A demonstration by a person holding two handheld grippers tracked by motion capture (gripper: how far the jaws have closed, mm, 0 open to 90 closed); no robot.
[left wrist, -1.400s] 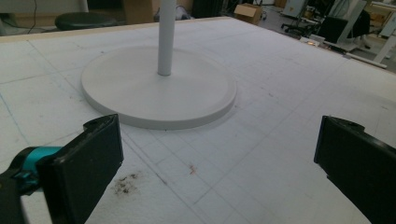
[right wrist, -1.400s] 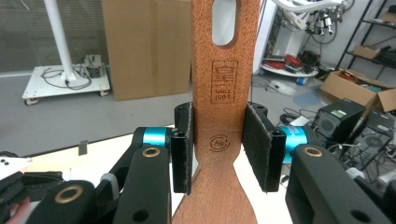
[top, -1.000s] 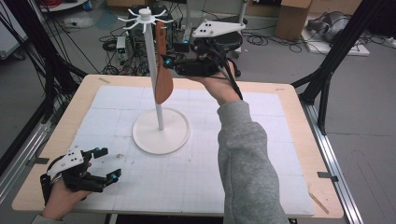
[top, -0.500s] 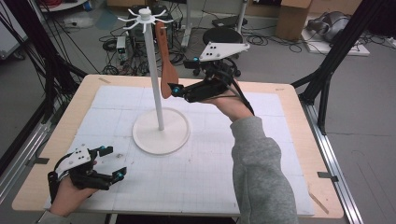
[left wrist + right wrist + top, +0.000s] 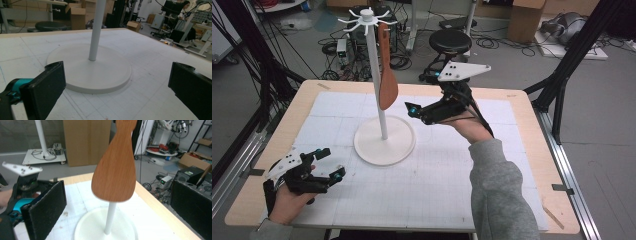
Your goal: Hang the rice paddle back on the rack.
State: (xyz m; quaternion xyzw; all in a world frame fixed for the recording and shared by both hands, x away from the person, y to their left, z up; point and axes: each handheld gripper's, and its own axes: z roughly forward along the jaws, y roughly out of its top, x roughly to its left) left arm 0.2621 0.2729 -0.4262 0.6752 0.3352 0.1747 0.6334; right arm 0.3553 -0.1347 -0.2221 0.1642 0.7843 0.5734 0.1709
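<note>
A white stand (image 5: 373, 75) with hooks at its top rises from a round base (image 5: 384, 141) at the table's middle. A wooden spatula (image 5: 387, 80) hangs from one hook, blade down, and nothing holds it. My right gripper (image 5: 419, 97) is open just right of the pole, above the table, pointing at the spatula. In the right gripper view the blade (image 5: 115, 170) hangs between and beyond the wide-apart jaws, in front of the pole (image 5: 110, 220). My left gripper (image 5: 329, 161) sits open at the front left, low over the mat. It faces the stand base (image 5: 100, 72).
A white gridded mat (image 5: 452, 175) covers the wooden table (image 5: 532, 150). Behind the table stand a black stool (image 5: 451, 40), cardboard boxes (image 5: 524, 20) and floor cables. Black frame legs (image 5: 562, 85) flank the right side. My left gripper (image 5: 23, 180) appears far off in the right gripper view.
My right gripper has drawn back from the spatula, down and to the right. The spatula now hangs straight and free. My left gripper has shifted slightly right.
</note>
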